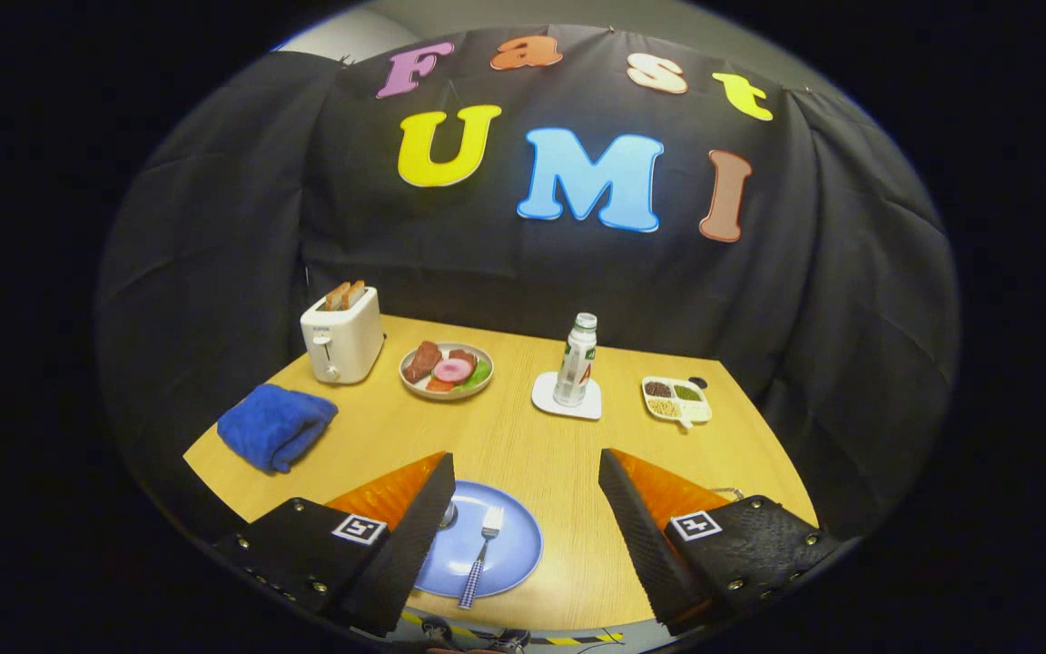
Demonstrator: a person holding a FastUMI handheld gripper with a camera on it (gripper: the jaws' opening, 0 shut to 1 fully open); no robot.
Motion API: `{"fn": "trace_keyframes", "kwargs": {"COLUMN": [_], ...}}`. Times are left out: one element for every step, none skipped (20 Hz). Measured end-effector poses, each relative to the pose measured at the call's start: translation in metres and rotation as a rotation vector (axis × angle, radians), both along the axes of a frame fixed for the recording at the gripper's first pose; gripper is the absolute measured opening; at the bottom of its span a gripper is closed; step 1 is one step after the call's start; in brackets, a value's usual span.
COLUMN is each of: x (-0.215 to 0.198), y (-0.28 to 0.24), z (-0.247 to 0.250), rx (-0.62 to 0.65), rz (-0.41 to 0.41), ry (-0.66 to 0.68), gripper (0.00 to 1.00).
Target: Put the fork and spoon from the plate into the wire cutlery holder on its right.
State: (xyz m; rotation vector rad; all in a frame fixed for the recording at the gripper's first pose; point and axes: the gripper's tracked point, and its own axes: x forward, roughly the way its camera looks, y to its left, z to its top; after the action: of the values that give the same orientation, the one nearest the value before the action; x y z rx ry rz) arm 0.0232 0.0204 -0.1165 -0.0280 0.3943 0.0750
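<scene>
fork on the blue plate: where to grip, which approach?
Grip the fork on its checked handle, coming from above with the jaws across it. It lies flat on the blue plate, tines pointing away, handle nearest. The gripper is open, fork between its fingers. The spoon sits close beside it.

Round blue plate (514,545) lies flat at the near edge of the wooden table. Silver fork with a blue-and-white checked handle (481,556) lies on the plate, tines pointing away. Silver spoon (448,515) lies beside it, mostly hidden; wire cutlery holder (728,493) barely visible to the right.
</scene>
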Motion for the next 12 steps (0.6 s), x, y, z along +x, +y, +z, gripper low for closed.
{"fn": "trace_keyframes", "kwargs": {"x": [0.0,0.0,-0.001,-0.002,-0.006,-0.008,-0.01,-0.012,-0.014,-0.015,-0.017,-0.017], "y": [0.002,0.004,0.006,0.009,0.011,0.013,0.015,0.017,0.02,0.023,0.025,0.026], "z": [-0.009,-0.02,-0.032,-0.044,-0.057,-0.07,-0.084,-0.098,-0.11,-0.119,-0.126,-0.135], "rx": [0.002,0.005,0.009,0.013,0.014,0.012,0.009,0.009,0.013,0.017,0.022,0.018], "rz": [0.005,0.012,0.018,0.023,0.032,0.038,0.04,0.046,0.05,0.055,0.057,0.056], "ry": [0.032,0.067,0.107,0.152,0.205,0.259,0.311,0.365,0.413,0.456,0.492,0.526], "gripper": [0.98,0.98,0.98,0.98,0.98,0.98,0.98,0.96,0.94,0.94,0.94,0.94]}}
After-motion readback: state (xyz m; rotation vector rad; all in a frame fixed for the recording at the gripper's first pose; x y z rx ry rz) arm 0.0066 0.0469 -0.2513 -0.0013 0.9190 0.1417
